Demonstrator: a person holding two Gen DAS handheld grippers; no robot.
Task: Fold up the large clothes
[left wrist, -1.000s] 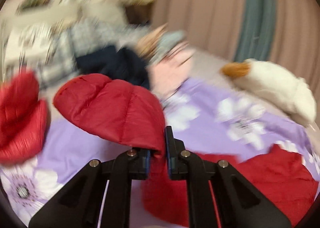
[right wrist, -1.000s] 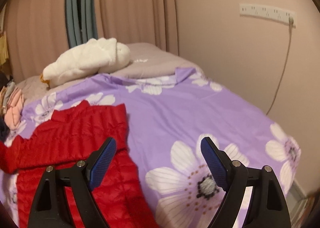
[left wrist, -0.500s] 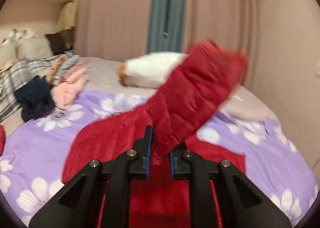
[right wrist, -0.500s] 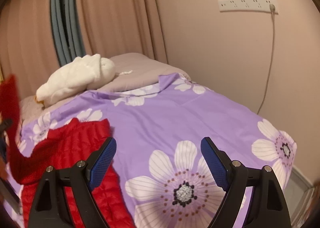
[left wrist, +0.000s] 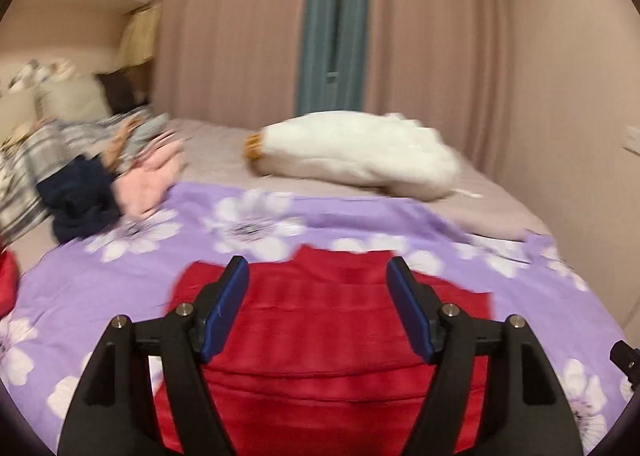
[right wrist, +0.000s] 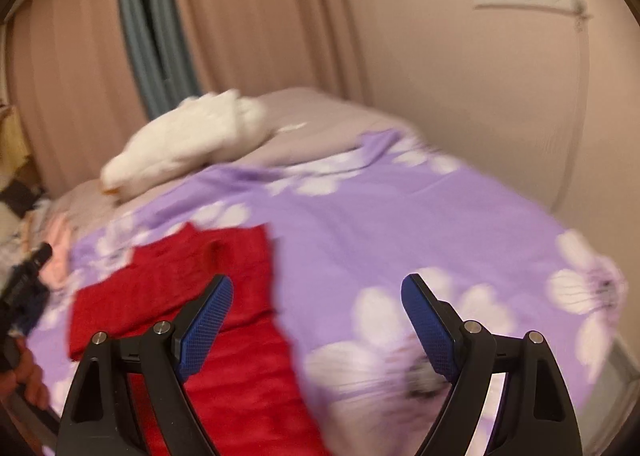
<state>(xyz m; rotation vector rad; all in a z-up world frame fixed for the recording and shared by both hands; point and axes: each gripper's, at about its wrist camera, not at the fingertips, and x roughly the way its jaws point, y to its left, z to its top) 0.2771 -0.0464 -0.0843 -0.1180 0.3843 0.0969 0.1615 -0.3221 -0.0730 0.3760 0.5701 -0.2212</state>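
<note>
A red quilted jacket (left wrist: 320, 340) lies flat on the purple flowered bedspread (left wrist: 100, 296), with a sleeve folded across its body. My left gripper (left wrist: 318, 276) is open and empty, hovering above the jacket's upper part. In the right wrist view the jacket (right wrist: 208, 296) lies at the left, its sleeve laid crosswise. My right gripper (right wrist: 316, 292) is open and empty, above the jacket's right edge and the bedspread (right wrist: 400, 223). The left gripper's body (right wrist: 24, 280) shows at the left edge of that view.
A white plush toy (left wrist: 352, 151) lies on the grey sheet at the head of the bed. A pile of other clothes (left wrist: 88, 171) sits at the far left. Another red garment (left wrist: 6, 280) is at the left edge. A wall (right wrist: 480, 75) borders the bed's right side.
My left gripper carried the red sleeve rightwards across the jacket, then opened and let it go. The sleeve now lies folded on the jacket. My right gripper stayed open and shifted slightly.
</note>
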